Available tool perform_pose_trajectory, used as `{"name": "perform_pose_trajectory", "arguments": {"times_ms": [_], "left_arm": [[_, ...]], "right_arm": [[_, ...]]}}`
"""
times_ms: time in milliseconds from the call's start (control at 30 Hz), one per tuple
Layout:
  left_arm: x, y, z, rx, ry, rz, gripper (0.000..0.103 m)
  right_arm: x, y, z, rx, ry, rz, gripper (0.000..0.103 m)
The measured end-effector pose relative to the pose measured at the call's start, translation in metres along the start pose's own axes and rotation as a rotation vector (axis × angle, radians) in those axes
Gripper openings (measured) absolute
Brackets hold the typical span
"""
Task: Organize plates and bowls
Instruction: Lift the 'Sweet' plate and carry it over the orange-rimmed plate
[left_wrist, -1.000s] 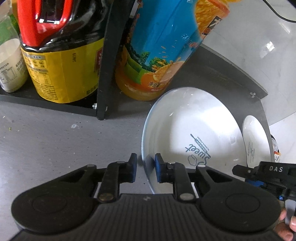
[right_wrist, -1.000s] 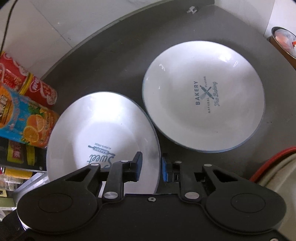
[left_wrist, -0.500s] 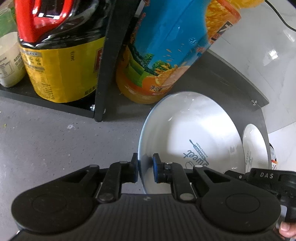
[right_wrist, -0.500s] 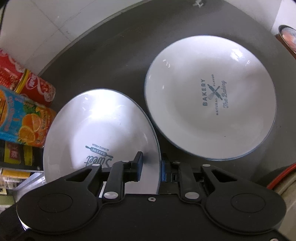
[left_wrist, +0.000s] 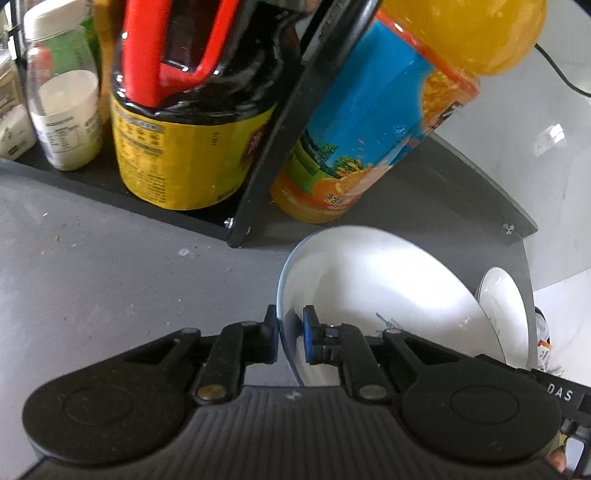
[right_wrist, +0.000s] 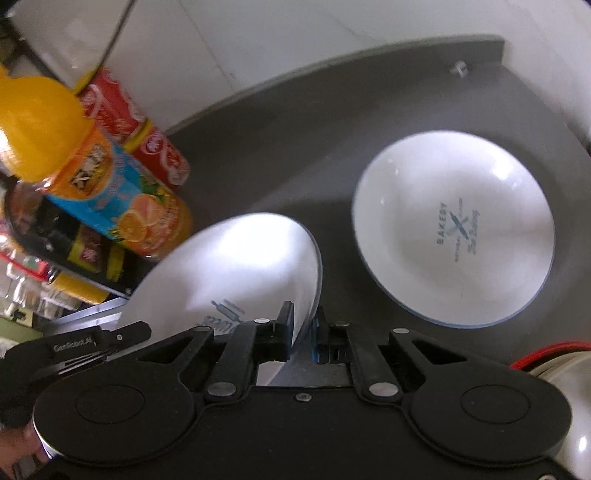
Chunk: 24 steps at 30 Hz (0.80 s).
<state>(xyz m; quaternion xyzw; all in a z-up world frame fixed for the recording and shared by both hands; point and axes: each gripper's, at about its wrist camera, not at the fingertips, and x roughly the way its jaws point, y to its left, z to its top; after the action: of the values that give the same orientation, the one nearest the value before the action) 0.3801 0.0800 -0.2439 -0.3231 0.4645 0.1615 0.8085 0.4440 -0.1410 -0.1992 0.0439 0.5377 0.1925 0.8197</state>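
A white plate printed "Sweet" (left_wrist: 369, 295) hangs tilted above the grey counter (left_wrist: 92, 266), held from both sides. My left gripper (left_wrist: 290, 332) is shut on its left rim. My right gripper (right_wrist: 303, 325) is shut on the opposite rim of the same plate (right_wrist: 236, 273). A second white plate printed "Bakery" (right_wrist: 454, 229) lies flat on the counter to the right, apart from the held one; its edge shows behind the held plate (left_wrist: 502, 314) in the left wrist view.
A black rack post (left_wrist: 273, 147) stands close ahead-left, with a dark sauce bottle (left_wrist: 184, 147) and a white jar (left_wrist: 62, 110) behind it. An orange juice bottle (right_wrist: 110, 192) and red cans (right_wrist: 147, 136) stand beside it. The counter's back edge (right_wrist: 332, 66) meets a white wall. A red-rimmed object (right_wrist: 554, 354) sits at the right.
The left jaws closed onto the plate's rim. Both grippers then rose with the plate, which came off the counter and tilted. The Bakery plate stayed put.
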Motion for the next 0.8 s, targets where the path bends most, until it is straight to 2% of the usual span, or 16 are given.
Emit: {"name": "perform_pose_trajectory", "arguments": {"times_ms": [533,800], "left_arm": [[-0.062,-0.019,-0.022,-0.001,-0.085,0.023,0.010],[-0.095,-0.037,-0.038,-0.037,-0.134,0.049,0.010]], "right_arm": [[-0.047,-0.007,-0.012,-0.081,-0.076,0.094,0.010],[-0.077,-0.018,-0.011,-0.151,-0.106,0.159,0.010]]}}
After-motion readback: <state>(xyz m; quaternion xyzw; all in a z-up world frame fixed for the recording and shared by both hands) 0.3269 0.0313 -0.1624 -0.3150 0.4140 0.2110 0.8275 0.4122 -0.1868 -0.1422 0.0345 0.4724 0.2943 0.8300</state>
